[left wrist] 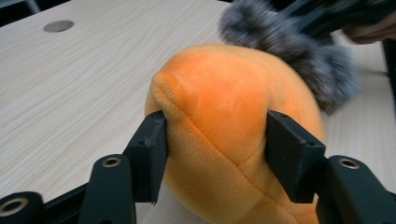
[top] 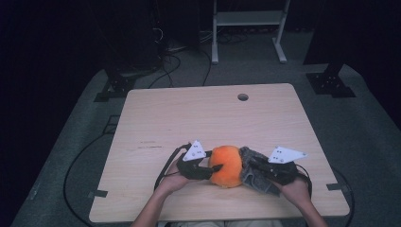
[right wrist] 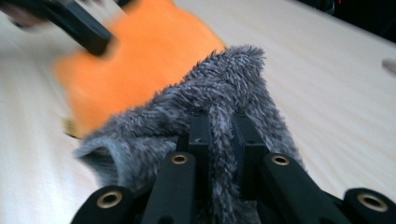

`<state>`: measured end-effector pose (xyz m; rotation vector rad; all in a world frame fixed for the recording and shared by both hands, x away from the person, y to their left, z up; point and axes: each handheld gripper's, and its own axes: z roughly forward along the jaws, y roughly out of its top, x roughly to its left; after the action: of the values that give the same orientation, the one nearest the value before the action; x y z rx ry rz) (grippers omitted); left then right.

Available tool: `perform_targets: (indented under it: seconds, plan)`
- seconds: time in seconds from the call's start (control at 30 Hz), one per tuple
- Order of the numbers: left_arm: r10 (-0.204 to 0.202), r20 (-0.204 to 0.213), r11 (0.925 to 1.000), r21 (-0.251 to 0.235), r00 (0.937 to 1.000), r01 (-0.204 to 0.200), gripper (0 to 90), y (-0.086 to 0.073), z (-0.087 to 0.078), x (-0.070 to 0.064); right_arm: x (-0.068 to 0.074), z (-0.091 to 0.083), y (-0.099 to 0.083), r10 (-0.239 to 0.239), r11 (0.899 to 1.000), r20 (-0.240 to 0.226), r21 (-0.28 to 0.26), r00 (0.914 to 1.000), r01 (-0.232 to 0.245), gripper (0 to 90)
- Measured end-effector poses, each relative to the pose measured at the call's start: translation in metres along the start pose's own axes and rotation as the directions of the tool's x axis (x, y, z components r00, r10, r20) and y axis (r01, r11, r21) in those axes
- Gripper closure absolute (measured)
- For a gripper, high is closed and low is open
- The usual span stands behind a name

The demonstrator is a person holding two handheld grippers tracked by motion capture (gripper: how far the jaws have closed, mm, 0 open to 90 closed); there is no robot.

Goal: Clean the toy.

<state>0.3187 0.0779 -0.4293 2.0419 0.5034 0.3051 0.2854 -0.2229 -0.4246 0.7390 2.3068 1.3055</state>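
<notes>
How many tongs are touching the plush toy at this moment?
2. The left tongs squeeze the toy's orange body from both sides; the right tongs pinch its grey fur on the opposite side.

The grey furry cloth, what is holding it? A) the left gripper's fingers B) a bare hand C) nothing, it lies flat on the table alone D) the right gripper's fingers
D: in the right gripper view the right gripper has its fingers pinched on a fold of the grey furry cloth, while the left gripper squeezes the orange plush ball.
</notes>
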Motion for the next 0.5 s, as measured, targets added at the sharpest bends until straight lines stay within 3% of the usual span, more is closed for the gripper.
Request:
perform_targets:
  seconds: [0.07, 0.1, 0.2, 0.27, 0.4, 0.5]
  plan:
    - [-0.020, -0.005, 0.9997, -0.016, 0.9998, 0.020, 42.6, -0.001, 0.003, -0.001, 0.012, -0.003, 0.007, -0.027, 0.997, -0.067, -0.070, 0.9974, 0.023, 79.4]
    - [-0.015, -0.010, 0.9998, -0.011, 0.9998, 0.015, 42.3, 0.000, 0.004, -0.002, 0.020, -0.001, 0.011, -0.049, 0.996, -0.086, -0.078, 0.9951, 0.042, 79.4]
    - [-0.020, -0.004, 0.9998, 0.007, 0.9998, 0.020, 33.5, 0.003, 0.000, 0.001, 0.031, 0.015, 0.013, -0.114, 0.993, -0.081, -0.028, 0.9901, 0.112, 79.4]
    - [-0.070, 0.035, 0.9974, -0.012, 0.9969, 0.070, 27.3, 0.002, -0.003, 0.005, 0.026, 0.017, 0.011, -0.093, 0.995, -0.087, -0.032, 0.9919, 0.090, 79.5]
    - [-0.046, 0.024, 0.9982, -0.037, 0.9987, 0.047, 41.5, 0.001, 0.000, 0.003, 0.015, 0.016, 0.005, -0.076, 0.997, -0.058, -0.030, 0.9954, 0.074, 79.5]
    - [-0.050, 0.018, 0.9978, -0.042, 0.9986, 0.051, 46.5, 0.004, 0.000, 0.003, 0.007, 0.010, 0.001, -0.050, 0.999, -0.006, -0.003, 0.9987, 0.050, 79.5]
